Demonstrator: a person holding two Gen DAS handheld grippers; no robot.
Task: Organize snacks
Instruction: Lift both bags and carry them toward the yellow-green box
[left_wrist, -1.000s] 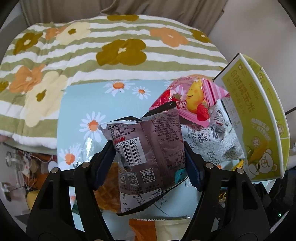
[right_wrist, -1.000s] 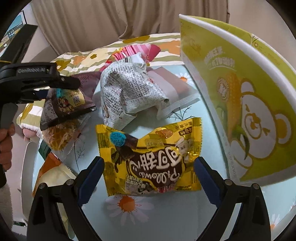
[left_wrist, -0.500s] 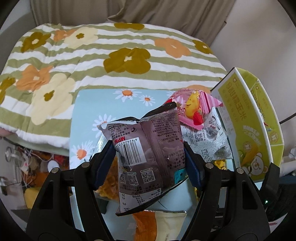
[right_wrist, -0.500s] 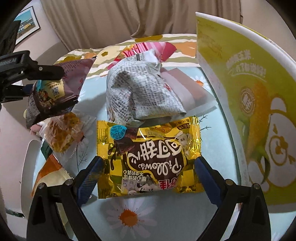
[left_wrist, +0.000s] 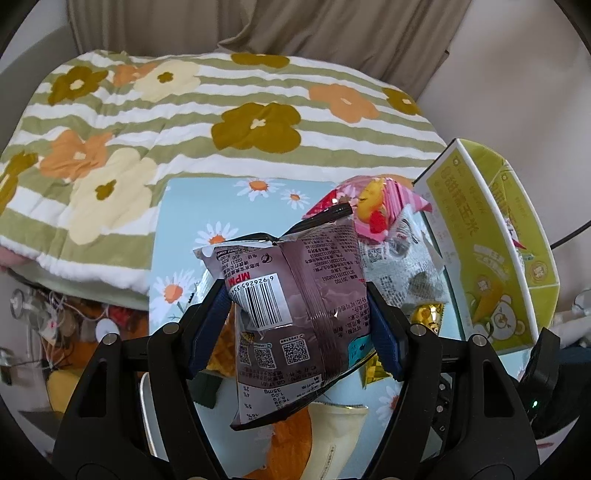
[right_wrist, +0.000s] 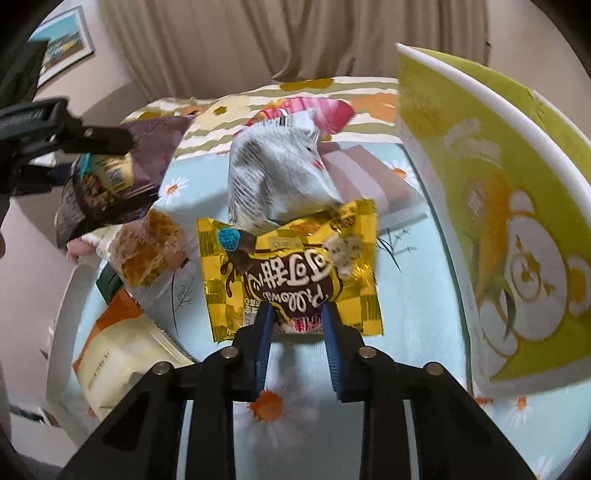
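Standing ahead and to the right of both tools, the yellow-green box (right_wrist: 491, 206) rests on the bench (right_wrist: 417, 295), printed with a bear and a corn cob; its open inside shows only in the left wrist view (left_wrist: 517, 206), and I cannot tell whether anything lies in it.

The left tool (left_wrist: 299, 325) is closed on the brown snack bag (left_wrist: 295, 299), holding it up off the bench with its back side facing the camera: a barcode, two QR codes and small print show, and the top seal is crumpled. From the right wrist view the same bag (right_wrist: 110, 184) hangs well to the left of the right tool (right_wrist: 297, 314).

The right tool pinches, with its fingers narrow, the near edge of the yellow snack packet (right_wrist: 291, 266), which is checked gold and yellow with a brown chocolate-like panel and white lettering. Just beyond it sits a grey-white printed bag (right_wrist: 280, 177), with a pink packet (right_wrist: 325, 110) behind. To the tool's left lie a clear pack of golden pastry (right_wrist: 147, 251) and an orange-and-cream bag (right_wrist: 122, 350).
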